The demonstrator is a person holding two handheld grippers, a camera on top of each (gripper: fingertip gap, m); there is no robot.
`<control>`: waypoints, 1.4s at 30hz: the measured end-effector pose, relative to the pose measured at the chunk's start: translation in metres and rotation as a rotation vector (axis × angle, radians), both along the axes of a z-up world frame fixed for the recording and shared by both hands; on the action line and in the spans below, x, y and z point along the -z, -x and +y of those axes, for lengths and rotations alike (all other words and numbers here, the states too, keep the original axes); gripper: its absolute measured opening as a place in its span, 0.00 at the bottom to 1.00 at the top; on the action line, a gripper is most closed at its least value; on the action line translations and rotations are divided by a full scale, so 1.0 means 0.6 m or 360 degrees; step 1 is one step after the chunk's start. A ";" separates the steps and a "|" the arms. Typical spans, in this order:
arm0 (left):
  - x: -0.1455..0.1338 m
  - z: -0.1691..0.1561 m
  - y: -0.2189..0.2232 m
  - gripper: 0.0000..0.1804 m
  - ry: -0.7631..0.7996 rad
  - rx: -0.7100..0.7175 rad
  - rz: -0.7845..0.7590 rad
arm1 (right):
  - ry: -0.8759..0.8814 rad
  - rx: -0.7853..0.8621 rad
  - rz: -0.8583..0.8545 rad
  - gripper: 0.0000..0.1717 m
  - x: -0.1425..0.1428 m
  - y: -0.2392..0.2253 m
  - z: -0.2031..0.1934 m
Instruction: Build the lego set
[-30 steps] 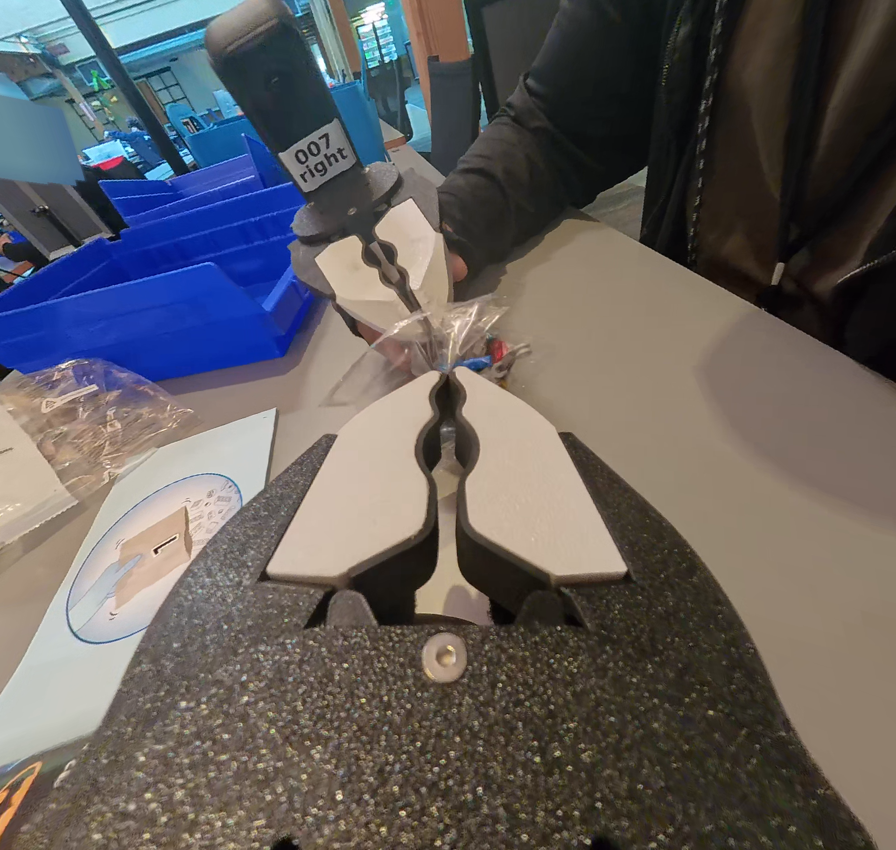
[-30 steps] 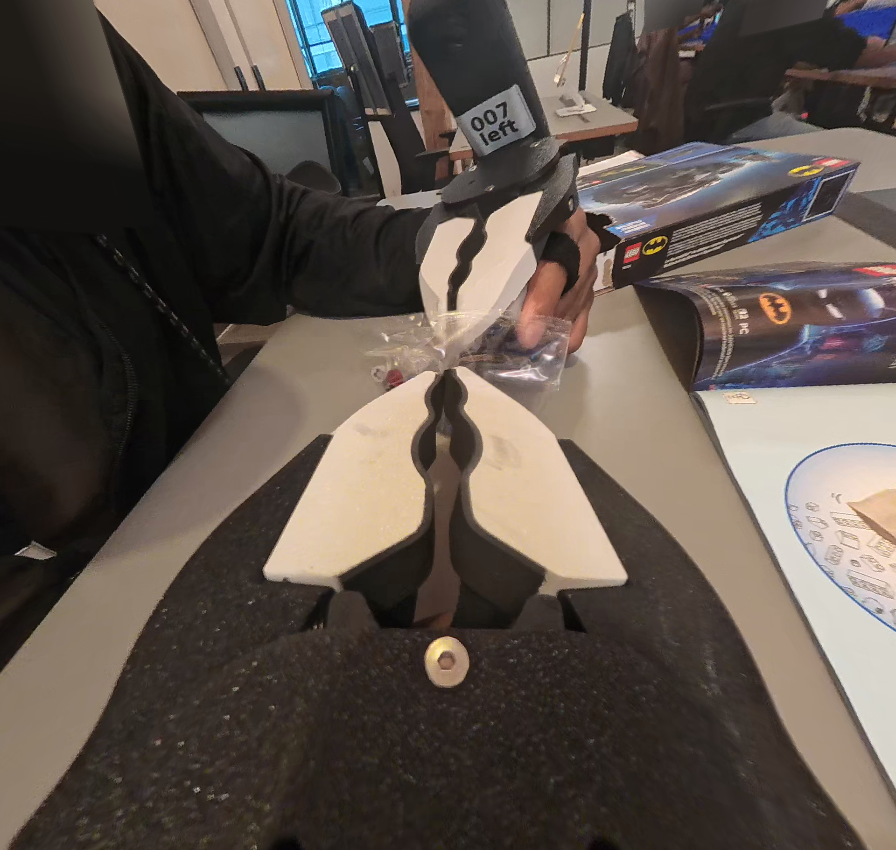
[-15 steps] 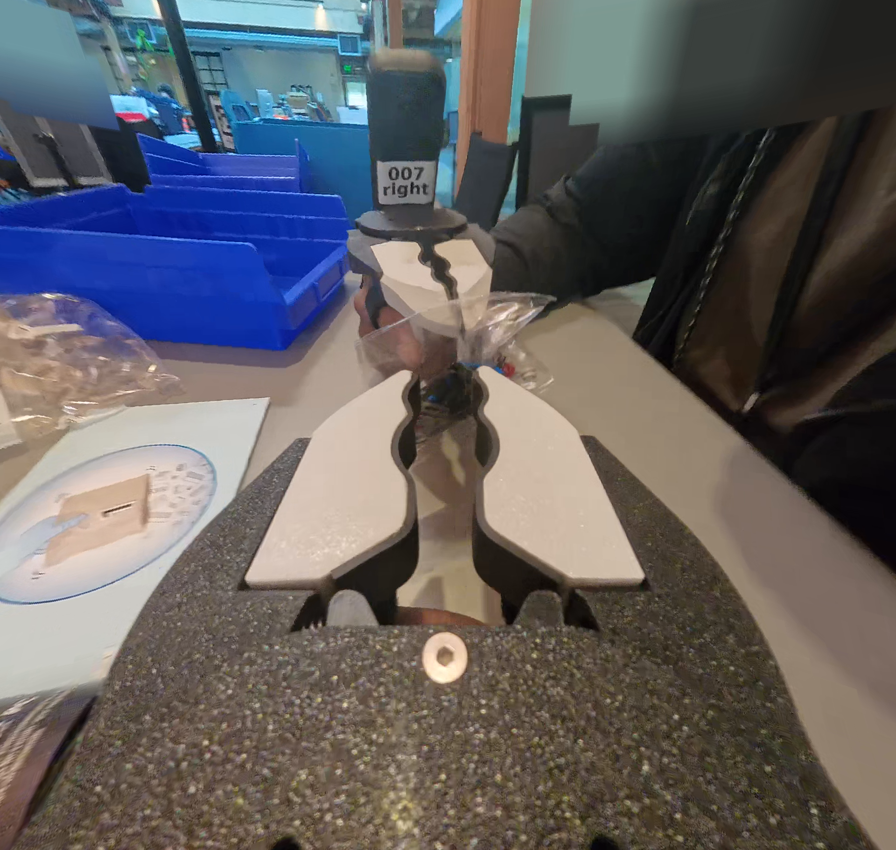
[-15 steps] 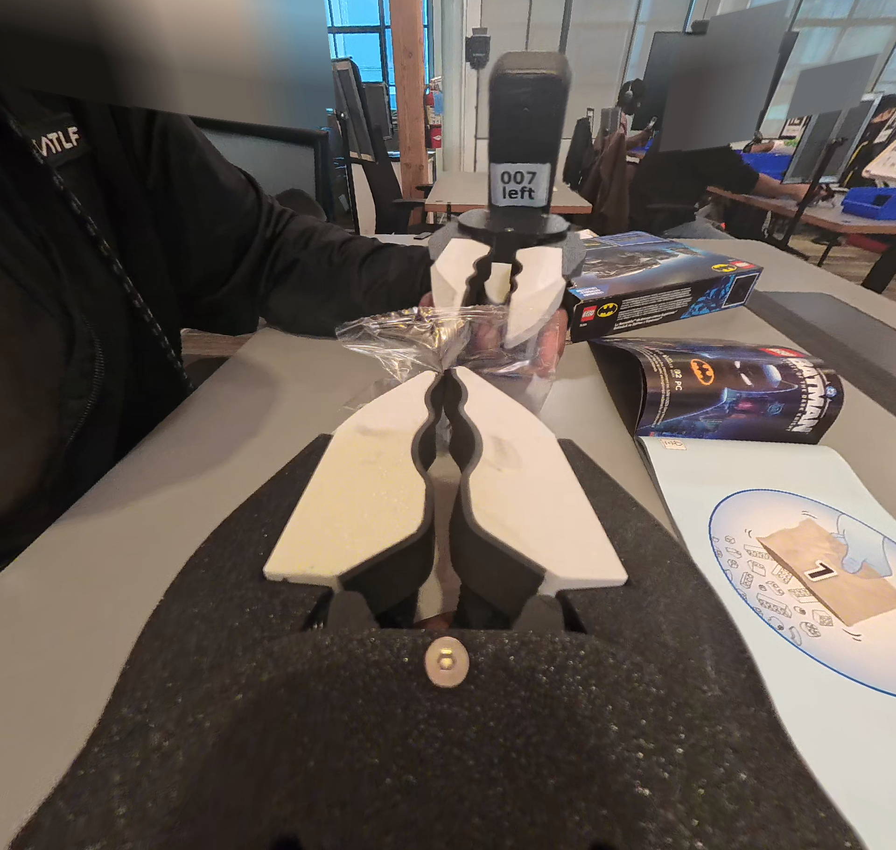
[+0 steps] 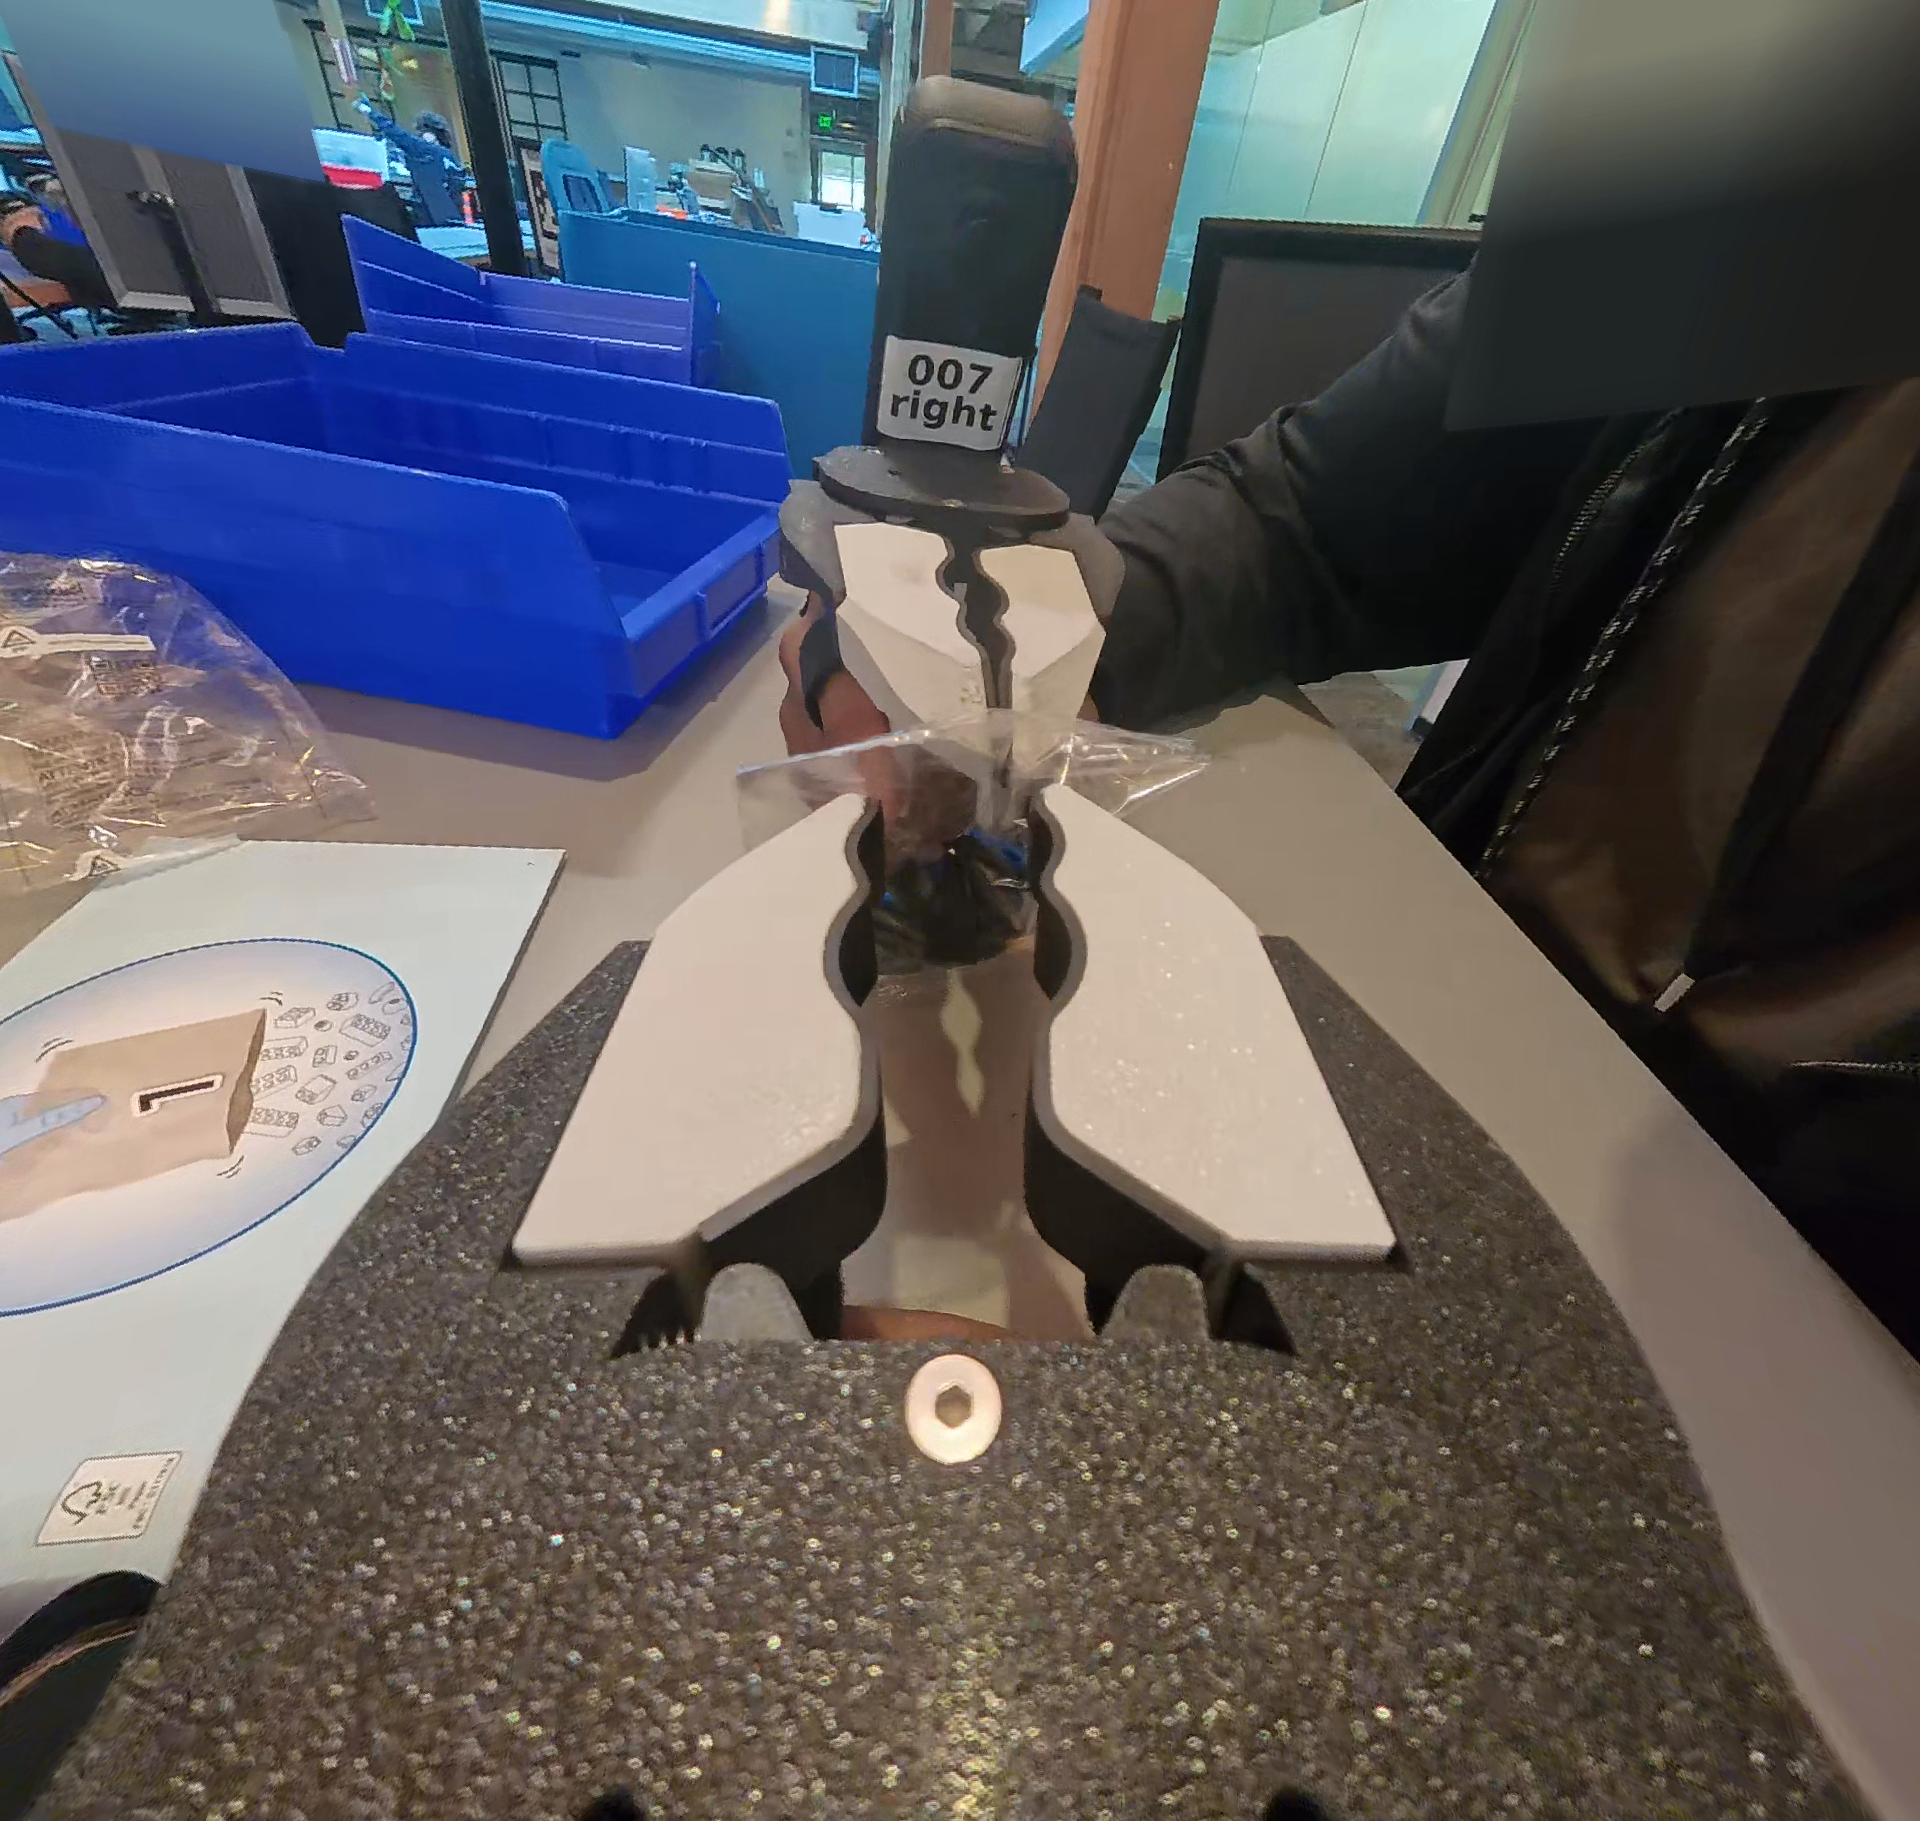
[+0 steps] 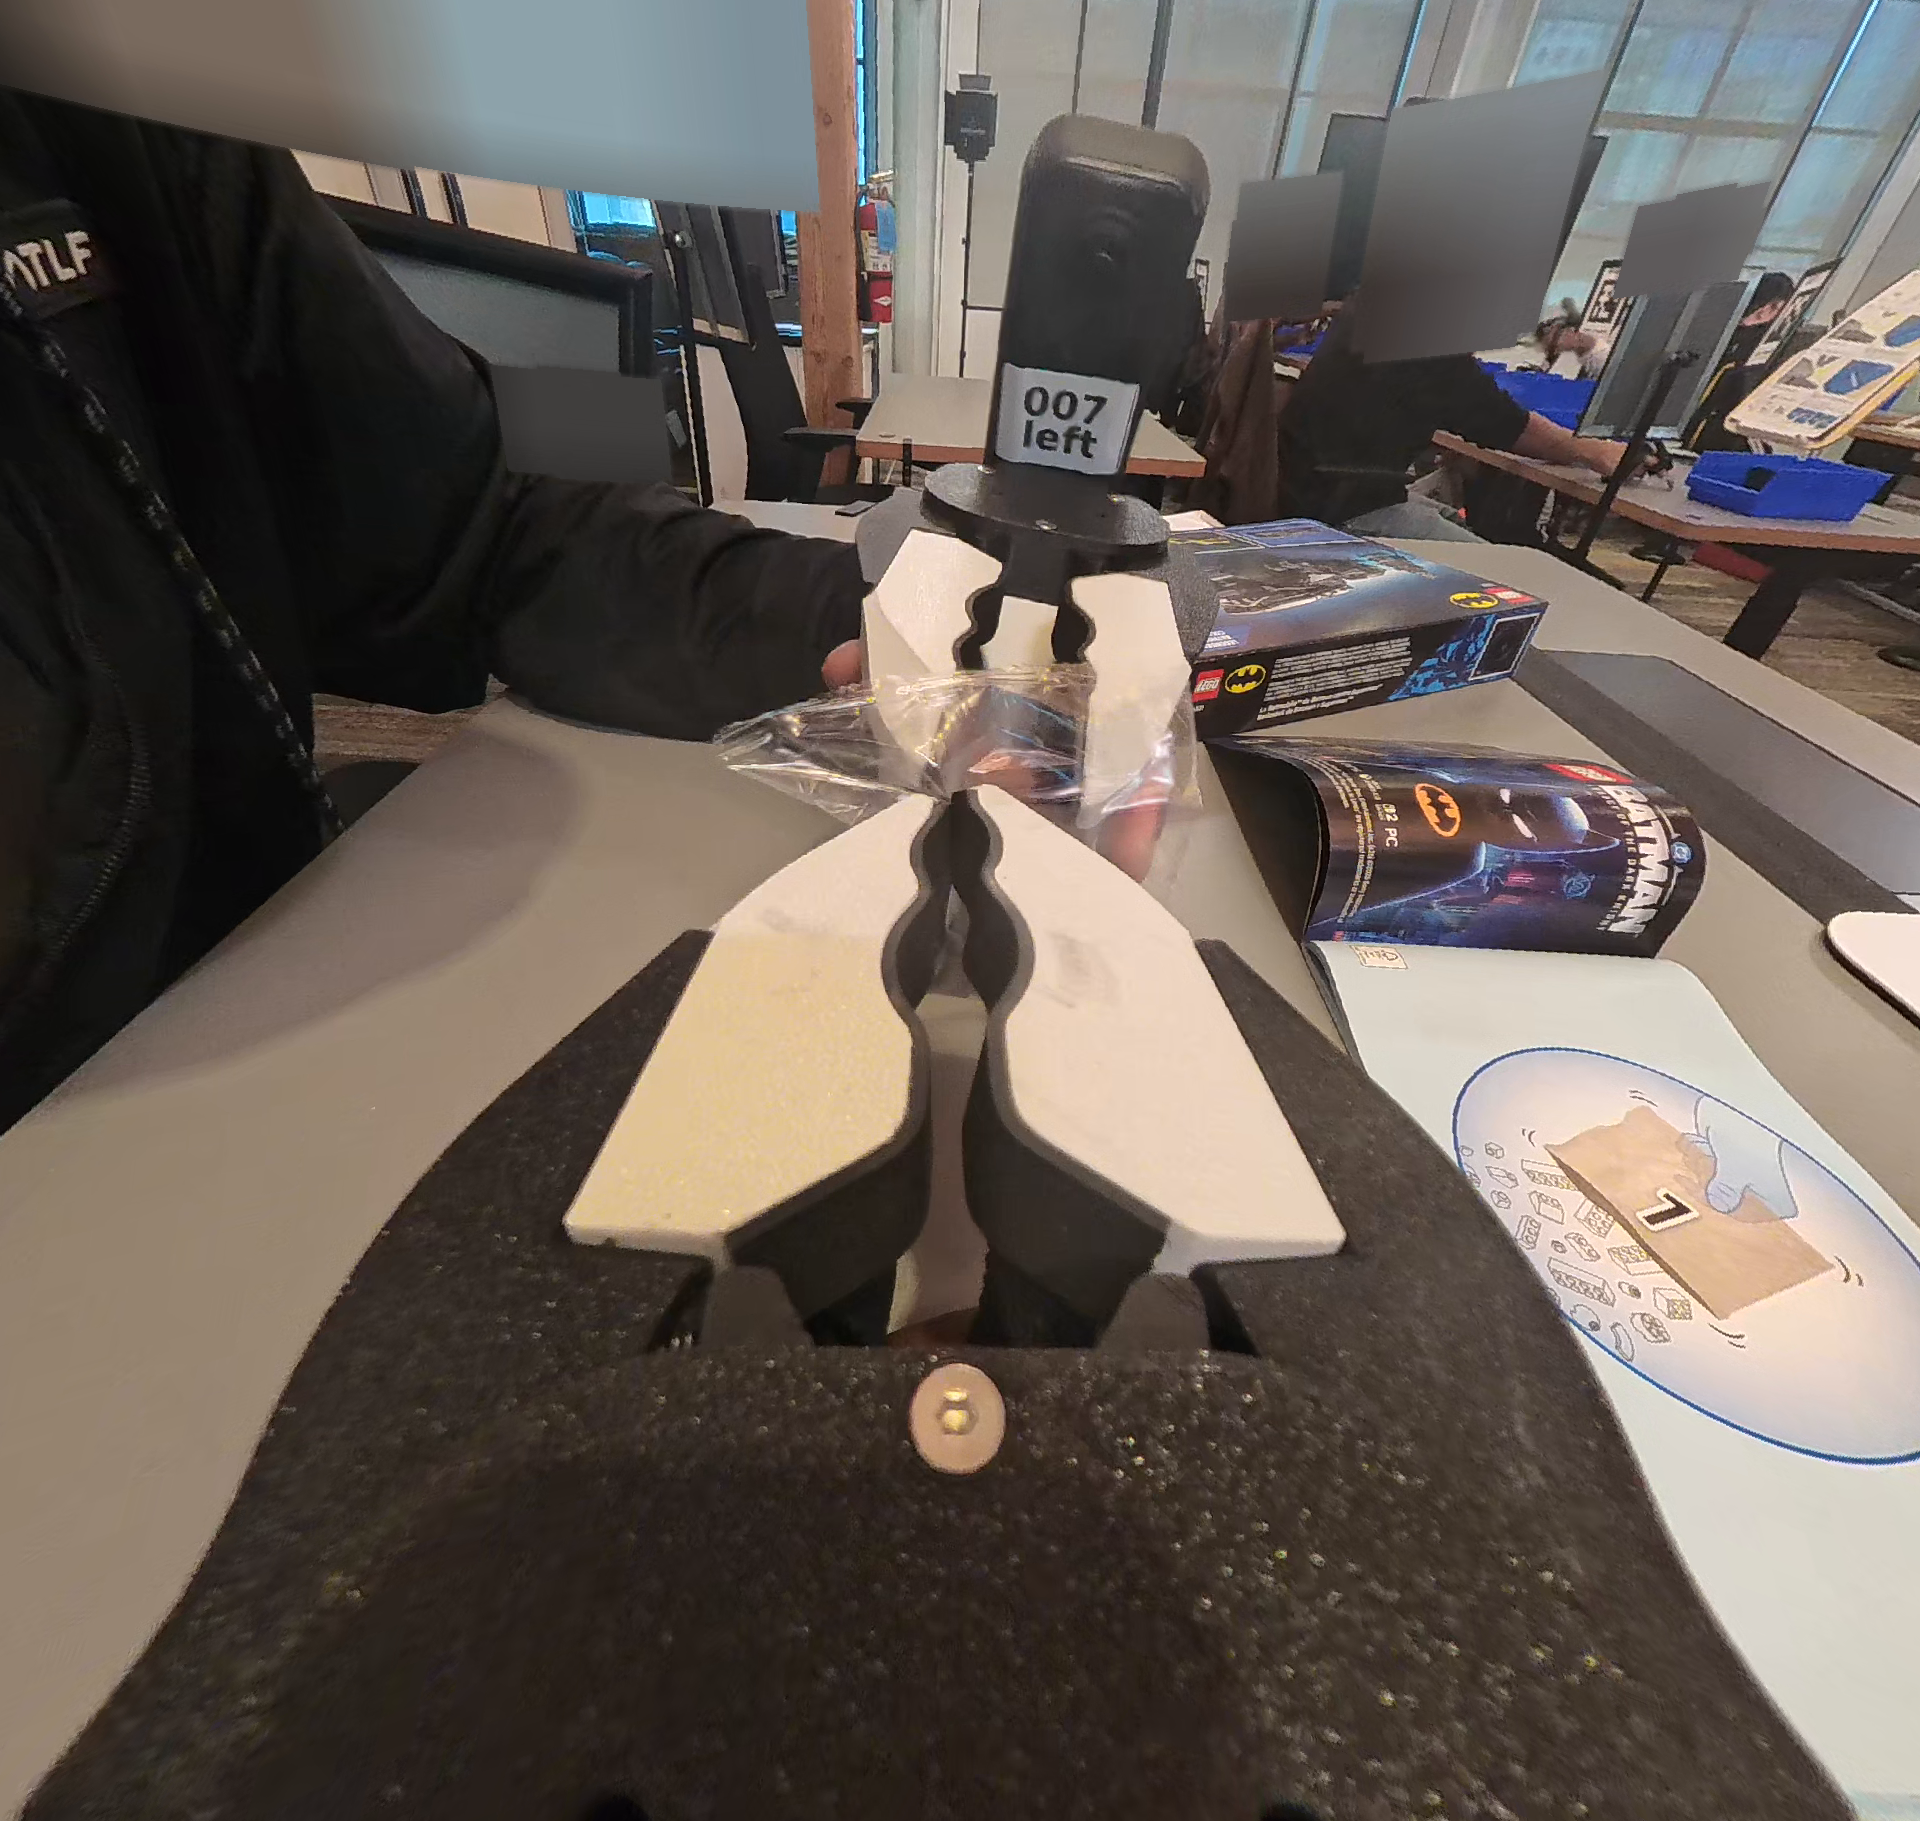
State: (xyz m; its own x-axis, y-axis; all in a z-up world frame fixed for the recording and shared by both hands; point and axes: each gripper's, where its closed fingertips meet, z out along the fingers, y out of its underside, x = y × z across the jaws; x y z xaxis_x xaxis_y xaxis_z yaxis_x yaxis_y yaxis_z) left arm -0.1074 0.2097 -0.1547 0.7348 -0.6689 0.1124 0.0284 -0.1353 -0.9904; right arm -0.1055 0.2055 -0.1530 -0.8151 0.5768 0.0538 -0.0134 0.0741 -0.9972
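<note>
A clear plastic bag with dark and blue small parts hangs above the grey table. My right gripper is shut on the bag's film at its upper edge. It also shows in the left wrist view, facing me, with its fingers together on the film. My left gripper is open. The bag's lumpy lower part sits between its fingers. In the right wrist view the left gripper has its fingers spread on either side of the bag.
Blue bins stand at the back left. Another clear bag of parts and an open instruction booklet lie to the left. A dark toy box and a dark booklet lie on the right. A person's dark sleeve reaches in. The grippers are tip to tip, or close to it.
My left gripper has opened off the bag it was shut on. My right gripper stays shut on the film. Both grippers have risen and levelled, and the bag hangs higher.
</note>
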 end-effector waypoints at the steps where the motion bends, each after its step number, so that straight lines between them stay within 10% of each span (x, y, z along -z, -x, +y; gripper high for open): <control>1: 0.000 0.001 -0.001 0.14 -0.0008 -0.0007 0.0012 | 0.0000 0.0005 -0.0002 0.00 0.000 0.001 0.000; 7: 0.002 0.004 -0.004 0.00 -0.0111 -0.0053 0.0149 | 0.0011 0.0040 -0.0011 0.00 0.000 0.005 0.004; 42: 0.017 -0.008 0.022 0.00 -0.0207 -0.0057 0.0405 | 0.0064 0.0038 -0.0074 0.07 -0.001 0.013 0.033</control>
State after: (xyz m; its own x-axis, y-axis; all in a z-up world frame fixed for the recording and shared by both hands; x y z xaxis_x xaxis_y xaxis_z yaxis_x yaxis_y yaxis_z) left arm -0.1206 0.2049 -0.1650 0.7516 -0.6390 -0.1637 -0.2209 -0.0100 -0.9752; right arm -0.1131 0.2253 -0.1526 -0.8023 0.5969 -0.0074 0.0344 0.0338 -0.9988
